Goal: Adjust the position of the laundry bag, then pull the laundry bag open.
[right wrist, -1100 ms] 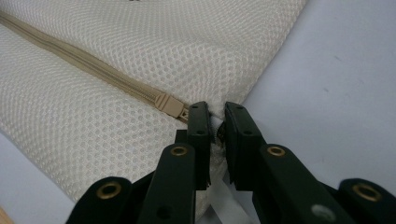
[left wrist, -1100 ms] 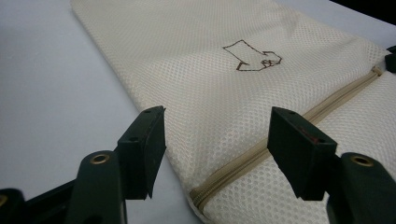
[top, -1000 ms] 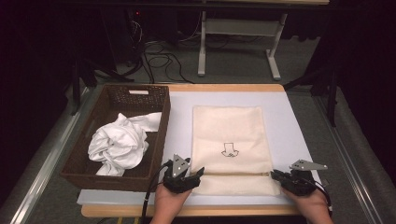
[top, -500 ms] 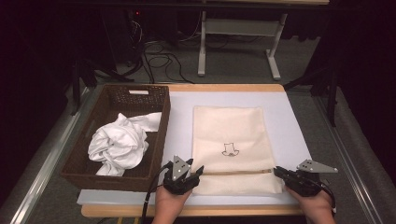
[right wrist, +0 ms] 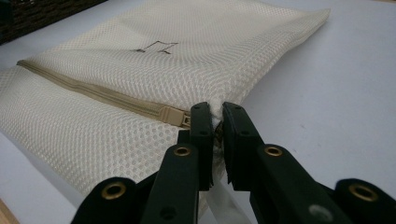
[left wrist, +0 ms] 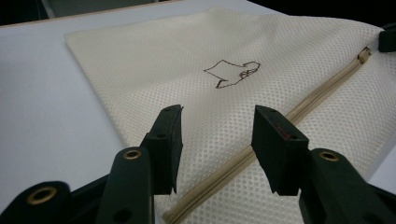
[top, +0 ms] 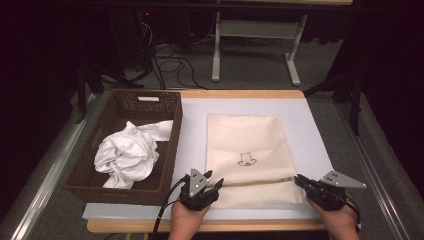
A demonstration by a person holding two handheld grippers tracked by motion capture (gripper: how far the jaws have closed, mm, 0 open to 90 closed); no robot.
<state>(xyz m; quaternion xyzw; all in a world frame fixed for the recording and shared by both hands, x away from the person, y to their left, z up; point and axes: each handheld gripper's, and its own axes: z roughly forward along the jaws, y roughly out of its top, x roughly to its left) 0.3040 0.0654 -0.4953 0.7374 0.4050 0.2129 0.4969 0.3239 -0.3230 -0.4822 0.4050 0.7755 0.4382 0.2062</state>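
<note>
A cream mesh bag (top: 247, 145) with a small dark hat drawing lies flat on the white table top (top: 192, 130). A zipper (top: 260, 181) runs across its near part. My left gripper (top: 216, 184) is open at the bag's near left corner. In the left gripper view its jaws (left wrist: 217, 114) stand apart above the mesh (left wrist: 196, 56), astride the zipper (left wrist: 261, 144). My right gripper (top: 299, 179) is at the bag's right edge. In the right gripper view it (right wrist: 215, 112) is shut on the mesh edge (right wrist: 140, 74), right beside the zipper pull (right wrist: 175, 115).
A dark wicker basket (top: 172, 145) holding a crumpled white cloth (top: 127, 155) stands on the left of the table, close to my left gripper. White table surface (top: 305, 130) lies bare to the right of and beyond the bag. The wooden table edge (top: 210, 226) is just in front.
My right gripper has shifted slightly to the right while holding the bag's edge. The left gripper has hardly moved.
</note>
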